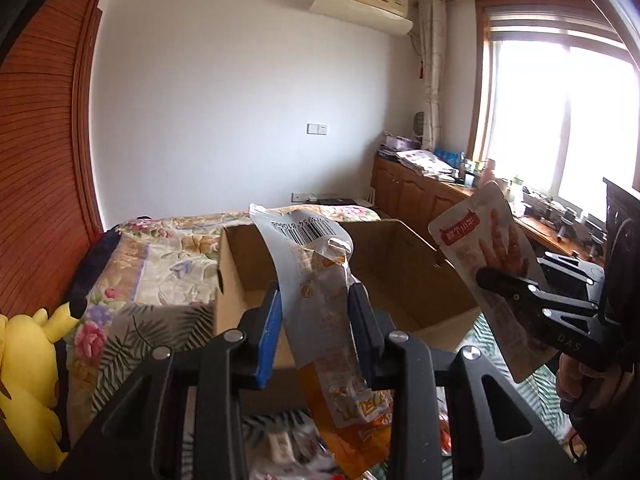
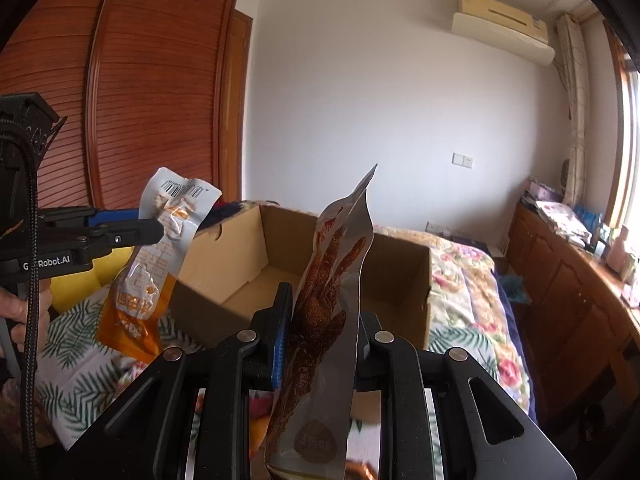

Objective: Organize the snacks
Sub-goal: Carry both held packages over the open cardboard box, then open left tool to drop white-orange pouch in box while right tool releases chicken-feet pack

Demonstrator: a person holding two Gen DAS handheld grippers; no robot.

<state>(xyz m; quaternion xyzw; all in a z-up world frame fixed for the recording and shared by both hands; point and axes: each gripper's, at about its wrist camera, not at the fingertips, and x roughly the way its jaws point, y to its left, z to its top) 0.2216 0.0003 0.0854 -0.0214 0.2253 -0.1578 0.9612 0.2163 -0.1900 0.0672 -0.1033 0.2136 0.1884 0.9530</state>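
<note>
Left tool [image 1: 316, 320]: you've clamped 1 orange snack pouch [image 1: 320, 304], long axis upright.
Right tool [image 2: 326, 332]: you've clamped 1 silver chicken-foot pouch [image 2: 332, 300], also upright.
Box [image 1: 404, 276]: 1 open cardboard box on the bed, looks empty inside.
Key relation: box lies just ahead of and below both pouches; neither tool looks clearly nearer.
Loose snacks: more below the tools, count unclear.

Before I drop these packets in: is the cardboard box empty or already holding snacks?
Empty as far as visible: the cardboard box stands open, showing only bare floor. Its near corner is hidden by the packets.
</note>
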